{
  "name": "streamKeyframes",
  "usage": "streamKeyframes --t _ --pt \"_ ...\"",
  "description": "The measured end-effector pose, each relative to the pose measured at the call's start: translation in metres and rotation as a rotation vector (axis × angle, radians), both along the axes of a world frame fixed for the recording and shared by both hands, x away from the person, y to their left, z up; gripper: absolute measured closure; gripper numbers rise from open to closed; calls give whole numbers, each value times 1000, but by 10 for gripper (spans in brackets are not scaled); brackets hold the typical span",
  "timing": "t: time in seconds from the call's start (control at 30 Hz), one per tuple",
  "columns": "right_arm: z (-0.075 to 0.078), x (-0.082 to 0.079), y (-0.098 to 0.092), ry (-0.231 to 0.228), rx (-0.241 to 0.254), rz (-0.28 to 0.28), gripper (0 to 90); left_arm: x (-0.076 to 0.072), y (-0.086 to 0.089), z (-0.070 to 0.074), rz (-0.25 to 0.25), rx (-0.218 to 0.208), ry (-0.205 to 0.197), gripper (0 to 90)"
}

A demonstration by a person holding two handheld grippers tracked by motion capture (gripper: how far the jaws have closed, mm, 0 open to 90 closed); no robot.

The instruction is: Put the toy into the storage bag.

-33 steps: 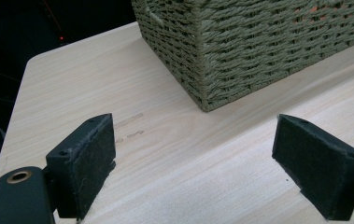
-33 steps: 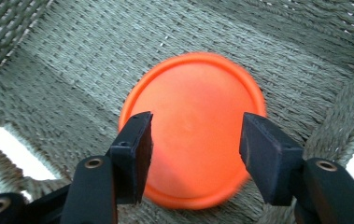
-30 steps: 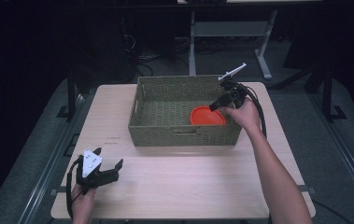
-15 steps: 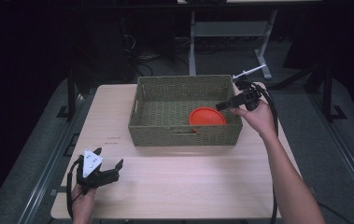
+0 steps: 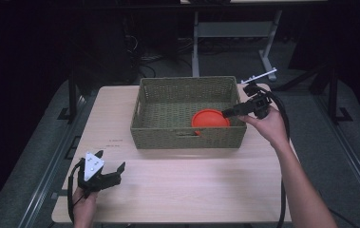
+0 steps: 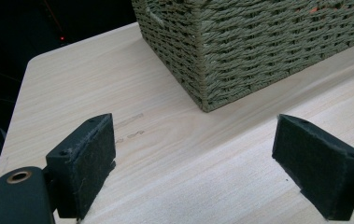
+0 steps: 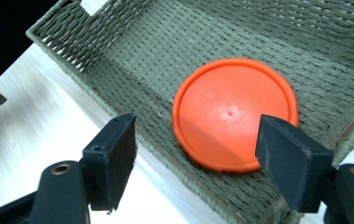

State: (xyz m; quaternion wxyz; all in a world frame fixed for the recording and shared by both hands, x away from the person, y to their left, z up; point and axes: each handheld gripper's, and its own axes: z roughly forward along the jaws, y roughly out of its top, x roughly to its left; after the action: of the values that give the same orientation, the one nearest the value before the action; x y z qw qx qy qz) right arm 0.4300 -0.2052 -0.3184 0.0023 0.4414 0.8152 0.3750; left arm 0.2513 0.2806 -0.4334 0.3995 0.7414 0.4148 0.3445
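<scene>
The table is the largest thing in front of you, and on its far half stands the woven basket. Inside the basket, in the near right corner, the orange disc lies flat on the woven floor, close to the near wall.

Your right gripper hangs over the right rim of the basket, above the disc and apart from it. Its jaws have just been opening, and now they stand wide with nothing between the pads; in the right gripper view the disc shows below and between the two jaws, but it is not touched. Your left gripper rests low at the near left corner of the table, well apart from the basket, with jaws wide open and empty.

In my judgement, the main risk is the basket wall. If you pull the right gripper sideways while it is low, a jaw or the cable can catch the rim and drag the whole basket across the table. If you go down again for the disc, it lies flat and thin, so the pads can slide over its edge and push it against the wall.
</scene>
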Motion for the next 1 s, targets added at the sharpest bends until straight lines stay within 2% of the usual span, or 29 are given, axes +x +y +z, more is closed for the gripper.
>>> streamKeyframes --t 0.6,1.0 --pt "5 -35 -10 -33 20 35 271 0 0 0 1 2 2 128" --pt "-3 -55 -19 -45 27 40 268 -1 0 0 4 3 1 128"
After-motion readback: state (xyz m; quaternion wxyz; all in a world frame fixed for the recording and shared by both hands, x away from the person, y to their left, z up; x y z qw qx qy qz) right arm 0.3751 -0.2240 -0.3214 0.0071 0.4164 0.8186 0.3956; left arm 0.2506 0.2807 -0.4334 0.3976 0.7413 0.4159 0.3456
